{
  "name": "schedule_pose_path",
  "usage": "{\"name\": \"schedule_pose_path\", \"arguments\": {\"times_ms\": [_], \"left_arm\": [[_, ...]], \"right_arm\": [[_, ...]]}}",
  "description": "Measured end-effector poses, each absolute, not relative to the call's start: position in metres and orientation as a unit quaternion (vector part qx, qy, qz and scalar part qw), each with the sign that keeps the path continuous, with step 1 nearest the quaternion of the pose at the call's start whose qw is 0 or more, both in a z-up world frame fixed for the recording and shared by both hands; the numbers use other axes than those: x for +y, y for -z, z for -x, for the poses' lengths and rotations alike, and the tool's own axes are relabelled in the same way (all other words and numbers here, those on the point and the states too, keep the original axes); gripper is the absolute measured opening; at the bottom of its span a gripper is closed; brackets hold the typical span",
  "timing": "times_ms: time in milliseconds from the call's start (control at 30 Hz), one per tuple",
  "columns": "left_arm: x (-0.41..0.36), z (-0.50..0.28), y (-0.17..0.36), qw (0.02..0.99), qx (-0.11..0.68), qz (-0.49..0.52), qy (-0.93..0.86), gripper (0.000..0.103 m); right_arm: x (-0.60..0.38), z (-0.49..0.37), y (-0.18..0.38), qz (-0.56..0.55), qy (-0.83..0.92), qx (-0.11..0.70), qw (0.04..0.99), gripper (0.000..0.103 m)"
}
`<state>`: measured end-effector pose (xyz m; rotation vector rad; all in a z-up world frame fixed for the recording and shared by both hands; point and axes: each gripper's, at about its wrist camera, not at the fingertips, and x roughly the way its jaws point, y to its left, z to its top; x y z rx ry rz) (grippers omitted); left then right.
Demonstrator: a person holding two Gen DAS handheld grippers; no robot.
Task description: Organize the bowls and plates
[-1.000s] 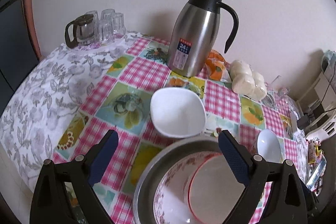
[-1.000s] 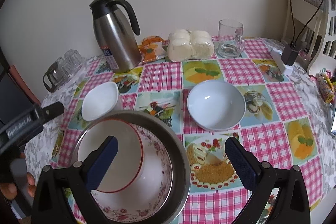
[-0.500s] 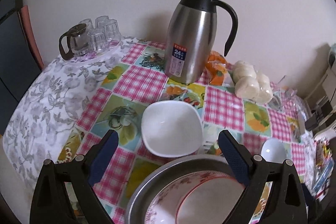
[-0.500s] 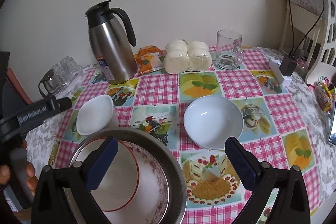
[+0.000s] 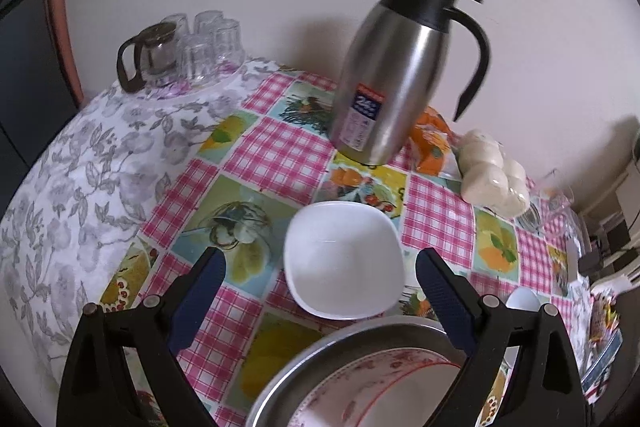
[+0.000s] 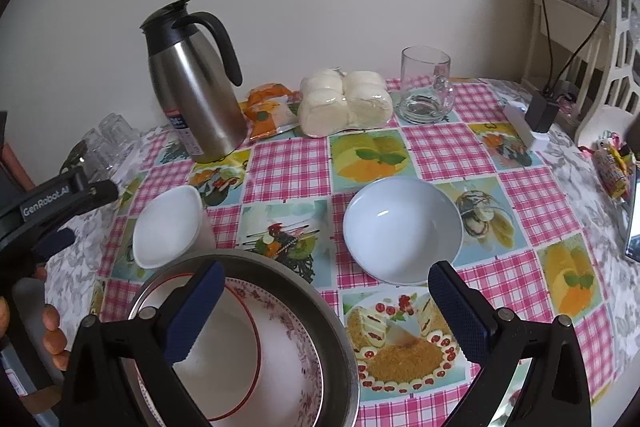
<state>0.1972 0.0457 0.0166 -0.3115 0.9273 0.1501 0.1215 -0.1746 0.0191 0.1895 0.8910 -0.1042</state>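
A square white bowl sits on the checked tablecloth, just ahead of my open, empty left gripper; it also shows in the right wrist view. A steel basin near the front edge holds a floral plate and a red-rimmed white bowl. A round white bowl sits to the right, ahead of my open, empty right gripper. The left gripper hovers at the far left in the right wrist view.
A steel thermos jug stands at the back, with an orange snack pack, wrapped buns and a glass mug. A glass teapot and glasses stand at the back left. A charger lies at right.
The left gripper has moved forward and left, so the square white bowl now lies between its fingers' line. The right gripper has drawn back slightly from the basin.
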Motion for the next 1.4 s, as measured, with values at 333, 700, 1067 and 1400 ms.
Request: {"name": "schedule_pose_path", "arguments": {"times_ms": [333,700,1067,1400], "left_arm": [[0.087,-0.207,-0.004,0.873,0.451,0.176,-0.062,0.096],[0.142,-0.210,0.018,0.858,0.446,0.244,-0.071,0.102],[0.180,-0.205,0.026,0.850,0.422,0.311,-0.046,0.102],[0.192,-0.206,0.042,0.835,0.434,0.334,-0.051,0.102]], "right_arm": [[-0.156,-0.119,-0.030,-0.072,0.050,0.411,0.908,0.103],[-0.146,-0.132,-0.037,-0.096,0.044,0.424,0.900,0.103],[-0.105,-0.149,-0.046,-0.083,0.016,0.440,0.894,0.103],[-0.074,-0.173,-0.046,-0.076,0.006,0.458,0.886,0.103]]}}
